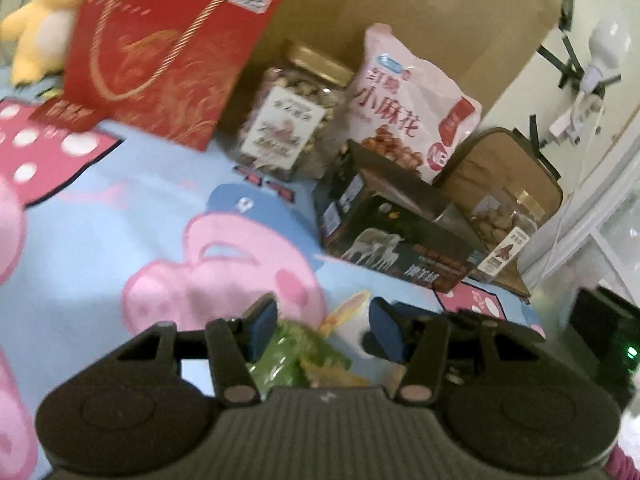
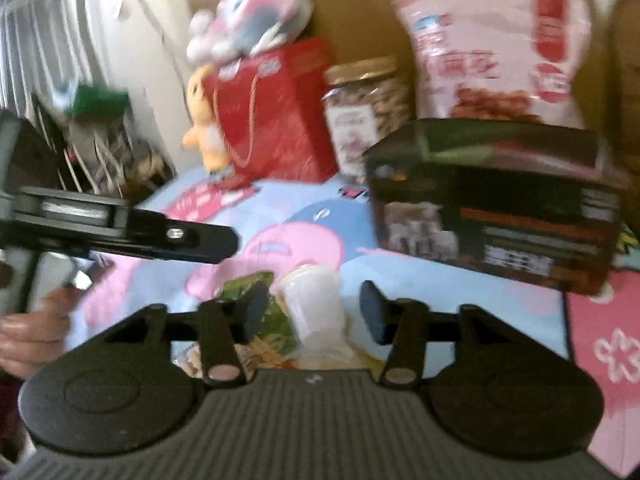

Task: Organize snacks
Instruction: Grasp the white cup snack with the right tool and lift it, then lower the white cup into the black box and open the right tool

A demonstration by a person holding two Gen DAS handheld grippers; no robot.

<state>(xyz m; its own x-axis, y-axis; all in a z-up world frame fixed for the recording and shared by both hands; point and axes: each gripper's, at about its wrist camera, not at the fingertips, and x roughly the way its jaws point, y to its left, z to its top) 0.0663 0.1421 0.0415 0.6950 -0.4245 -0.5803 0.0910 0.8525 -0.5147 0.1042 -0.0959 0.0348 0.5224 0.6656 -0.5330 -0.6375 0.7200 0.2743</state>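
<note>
Nearest the cameras, both grippers stand over the same small heap of loose snacks on the cartoon-print bedsheet [image 1: 120,208]. The left gripper [image 1: 322,326] has its fingers apart, with a green snack packet [image 1: 288,356] lying between them, nothing clamped. The right gripper [image 2: 310,308] is likewise spread, with a pale plastic-wrapped snack [image 2: 314,304] lying between its pads and the green packet [image 2: 256,300] just beside its left pad.

These wrapped pieces look light, soft and crinkly, probably slippery; I judge a pinch across the flat middle of the packet safer than at a sealed edge, with gentle pressure so the contents are not crushed.

Beyond the green packet and to its right sits a dark carton [image 1: 396,232]. Behind that carton stand a gold-lidded nut jar [image 1: 292,120] and a pink twist-snack bag [image 1: 408,108], with a red gift bag [image 1: 164,60] left of the jar, all against a brown cardboard panel [image 1: 420,12].
</note>
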